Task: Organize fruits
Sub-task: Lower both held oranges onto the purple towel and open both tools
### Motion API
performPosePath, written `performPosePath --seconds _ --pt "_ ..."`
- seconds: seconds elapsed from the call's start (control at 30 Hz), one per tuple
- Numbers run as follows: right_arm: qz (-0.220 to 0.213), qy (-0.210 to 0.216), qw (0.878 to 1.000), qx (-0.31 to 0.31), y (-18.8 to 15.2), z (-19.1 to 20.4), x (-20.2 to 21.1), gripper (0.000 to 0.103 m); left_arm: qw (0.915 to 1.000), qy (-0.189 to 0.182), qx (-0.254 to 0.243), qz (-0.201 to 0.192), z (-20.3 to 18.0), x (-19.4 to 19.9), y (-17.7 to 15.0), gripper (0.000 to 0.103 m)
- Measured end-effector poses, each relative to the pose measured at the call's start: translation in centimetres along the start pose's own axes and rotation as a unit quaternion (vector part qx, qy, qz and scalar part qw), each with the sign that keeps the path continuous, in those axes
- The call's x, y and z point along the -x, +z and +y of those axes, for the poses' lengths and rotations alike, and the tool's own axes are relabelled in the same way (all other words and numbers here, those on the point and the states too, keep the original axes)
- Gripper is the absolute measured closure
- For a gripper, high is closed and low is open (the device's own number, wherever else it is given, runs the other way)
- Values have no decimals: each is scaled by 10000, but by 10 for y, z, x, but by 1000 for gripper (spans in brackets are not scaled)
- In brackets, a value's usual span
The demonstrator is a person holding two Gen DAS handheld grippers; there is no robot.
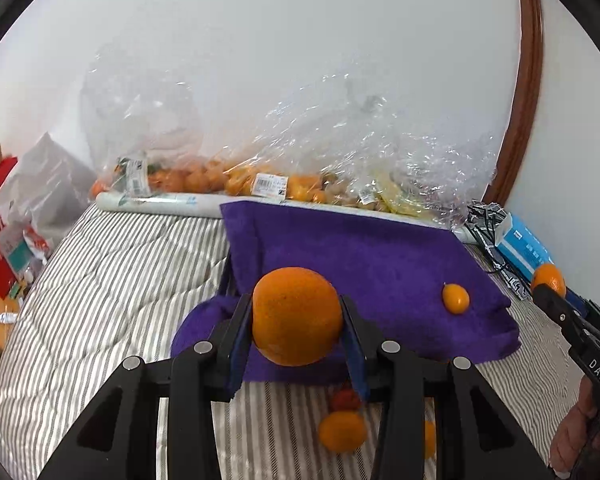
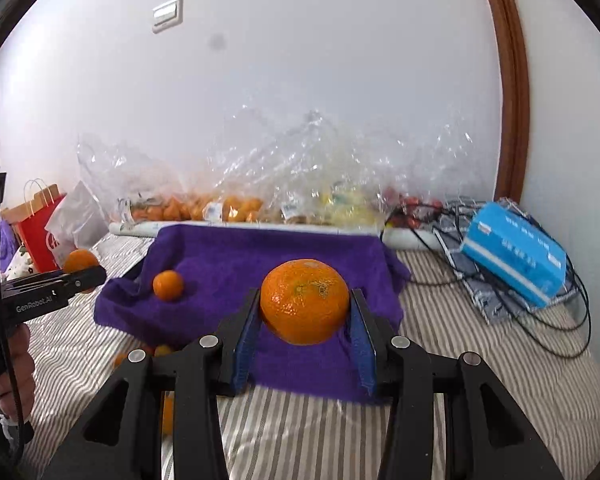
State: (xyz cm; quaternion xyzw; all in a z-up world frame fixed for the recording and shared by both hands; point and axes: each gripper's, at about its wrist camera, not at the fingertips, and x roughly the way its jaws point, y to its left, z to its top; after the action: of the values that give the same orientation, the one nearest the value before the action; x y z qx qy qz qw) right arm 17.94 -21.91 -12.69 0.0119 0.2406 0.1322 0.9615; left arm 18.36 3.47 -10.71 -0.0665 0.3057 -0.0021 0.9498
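Both grippers, left gripper (image 1: 298, 316) and right gripper (image 2: 305, 304), each clamp an orange (image 1: 297, 315) (image 2: 304, 301) above the purple towel (image 1: 364, 256), where a small kumquat (image 1: 456, 298) lies.

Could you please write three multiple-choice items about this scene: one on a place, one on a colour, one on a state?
1. Where does the small orange fruit lie?
A. on the towel
B. inside a bag
C. on the blue box

2. What colour is the towel?
A. green
B. purple
C. white

3. What is the left tool doing?
A. standing open, empty
B. gripping a cable
C. gripping an orange

Key: 1 A, it rests on the cloth; 2 B, plainly purple; 3 C, both pads press the fruit.
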Motion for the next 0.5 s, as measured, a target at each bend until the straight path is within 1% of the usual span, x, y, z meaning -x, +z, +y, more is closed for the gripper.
performPosePath --seconds 0.27,0.4,0.5 --pt "-34 42 9999 113 15 0 -20 60 10000 -45 -50 50 -12 -24 16 64" --pt "87 70 9999 83 12 -3 -36 60 9996 -59 -84 253 -14 -43 19 64" --pt "316 54 9995 48 5 -5 -51 60 9990 -55 -81 433 -13 -57 16 64"
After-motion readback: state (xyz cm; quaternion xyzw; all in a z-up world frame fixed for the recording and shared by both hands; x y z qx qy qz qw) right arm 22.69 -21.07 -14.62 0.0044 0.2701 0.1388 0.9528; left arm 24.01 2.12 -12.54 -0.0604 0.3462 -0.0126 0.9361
